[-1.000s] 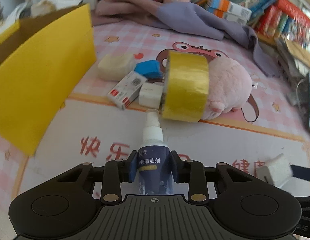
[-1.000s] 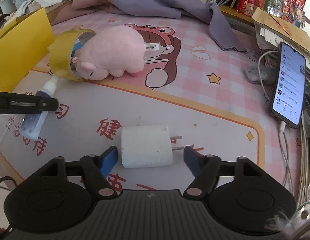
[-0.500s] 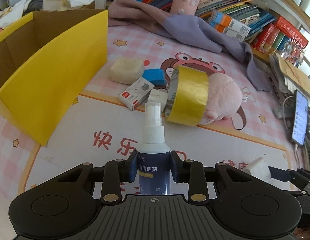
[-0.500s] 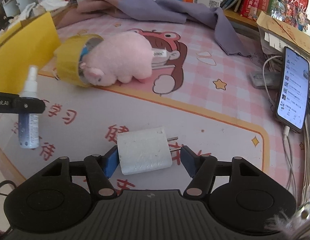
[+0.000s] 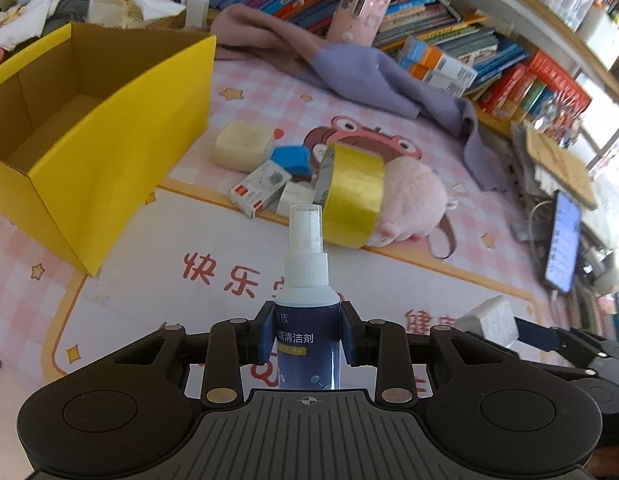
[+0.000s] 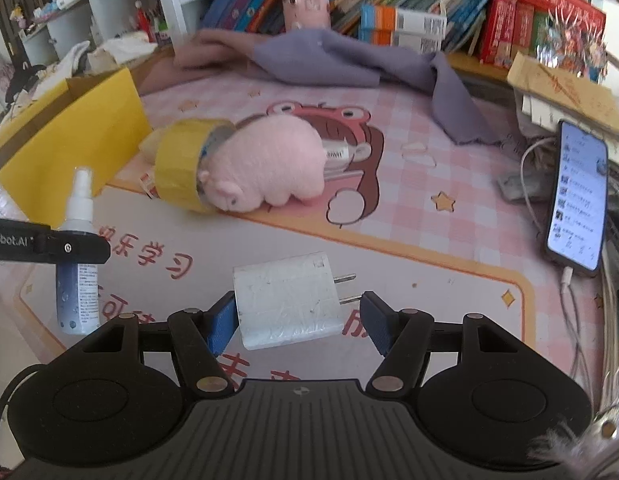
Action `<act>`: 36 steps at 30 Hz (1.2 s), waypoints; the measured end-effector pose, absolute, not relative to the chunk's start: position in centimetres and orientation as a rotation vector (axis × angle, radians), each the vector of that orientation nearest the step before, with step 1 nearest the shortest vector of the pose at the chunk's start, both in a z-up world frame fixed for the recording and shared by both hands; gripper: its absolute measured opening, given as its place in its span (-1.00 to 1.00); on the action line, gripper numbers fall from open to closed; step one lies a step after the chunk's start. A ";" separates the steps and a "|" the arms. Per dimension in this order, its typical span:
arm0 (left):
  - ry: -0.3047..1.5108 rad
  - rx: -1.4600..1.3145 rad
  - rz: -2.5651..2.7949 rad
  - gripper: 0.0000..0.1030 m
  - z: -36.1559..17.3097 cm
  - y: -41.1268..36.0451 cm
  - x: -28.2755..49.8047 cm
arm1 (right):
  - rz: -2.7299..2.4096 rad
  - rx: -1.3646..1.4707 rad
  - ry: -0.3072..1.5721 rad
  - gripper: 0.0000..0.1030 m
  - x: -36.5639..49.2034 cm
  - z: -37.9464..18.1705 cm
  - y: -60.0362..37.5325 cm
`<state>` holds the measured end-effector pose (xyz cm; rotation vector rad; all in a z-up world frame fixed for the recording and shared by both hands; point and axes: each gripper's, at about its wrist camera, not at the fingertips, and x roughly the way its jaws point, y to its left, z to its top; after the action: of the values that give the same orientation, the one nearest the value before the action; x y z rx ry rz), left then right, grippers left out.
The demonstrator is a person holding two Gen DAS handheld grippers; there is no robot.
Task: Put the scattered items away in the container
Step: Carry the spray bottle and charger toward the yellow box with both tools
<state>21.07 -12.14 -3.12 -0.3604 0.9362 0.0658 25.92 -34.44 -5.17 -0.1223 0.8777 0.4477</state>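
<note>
Yellow cardboard box (image 5: 121,152) stands open at the mat's left edge, its brown floor visible only in the left view. The left gripper (image 5: 307,338) clamps a smooth, cylindrical spray bottle (image 5: 307,320) — long axis upright, nozzle up, off the mat. The right gripper (image 6: 295,320) squeezes a white blocky charger (image 6: 287,300), also lifted — prongs pointing right.
</note>
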 end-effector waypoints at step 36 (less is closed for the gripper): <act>0.787 -0.361 -0.286 -0.40 0.6 0.1 6.9 | 0.127 -0.040 0.724 0.22 6.7 0.1 -22.9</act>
<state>6.90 0.14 0.59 -0.3613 0.7871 -0.2858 6.65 -22.94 0.07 -0.0402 0.7237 0.1271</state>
